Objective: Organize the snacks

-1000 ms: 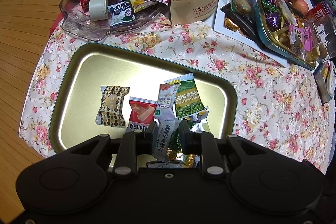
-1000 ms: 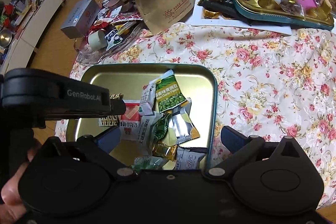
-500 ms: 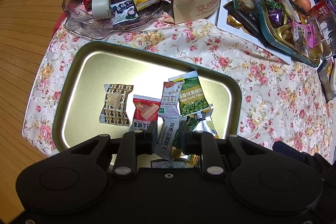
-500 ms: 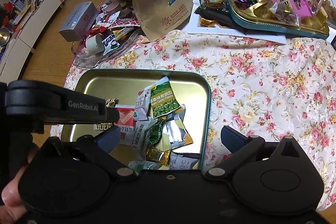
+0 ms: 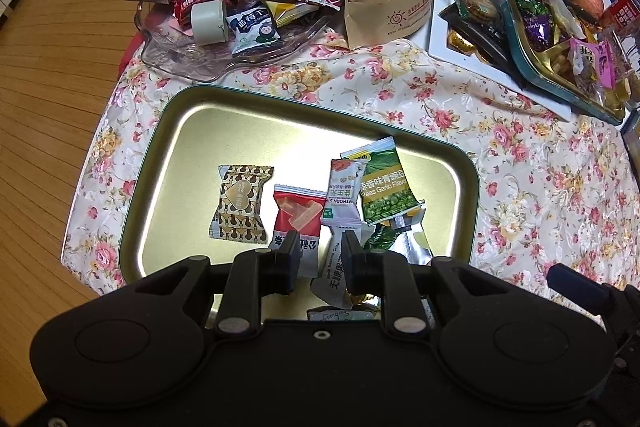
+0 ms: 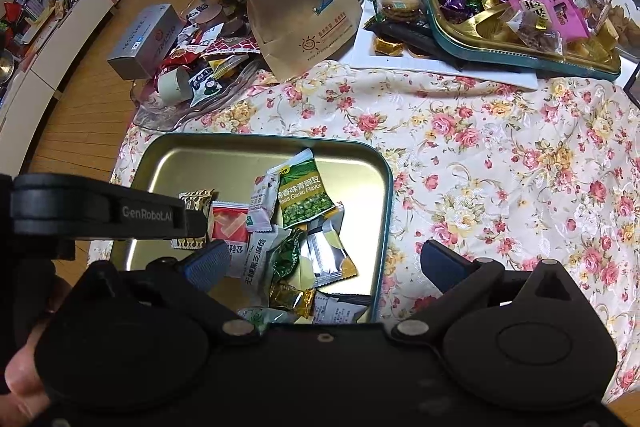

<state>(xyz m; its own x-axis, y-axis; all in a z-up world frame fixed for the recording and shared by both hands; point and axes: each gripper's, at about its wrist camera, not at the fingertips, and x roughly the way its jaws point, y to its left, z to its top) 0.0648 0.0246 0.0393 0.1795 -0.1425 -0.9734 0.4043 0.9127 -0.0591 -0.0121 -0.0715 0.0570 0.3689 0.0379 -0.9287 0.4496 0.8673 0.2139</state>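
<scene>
My left gripper (image 5: 319, 259) stays pinched on the white sesame-crisp packet (image 5: 334, 277) above the rectangular gold tin tray (image 5: 192, 131) – unmoved since before – my right gripper (image 6: 324, 265) beside it gapes wide.

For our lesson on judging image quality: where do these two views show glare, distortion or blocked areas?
Left wrist view: bright glare on the gold tray floor; fisheye bends the wooden floor. Right wrist view: the same tray looks duller; the left tongs hide its near-left part; sharp throughout.
</scene>
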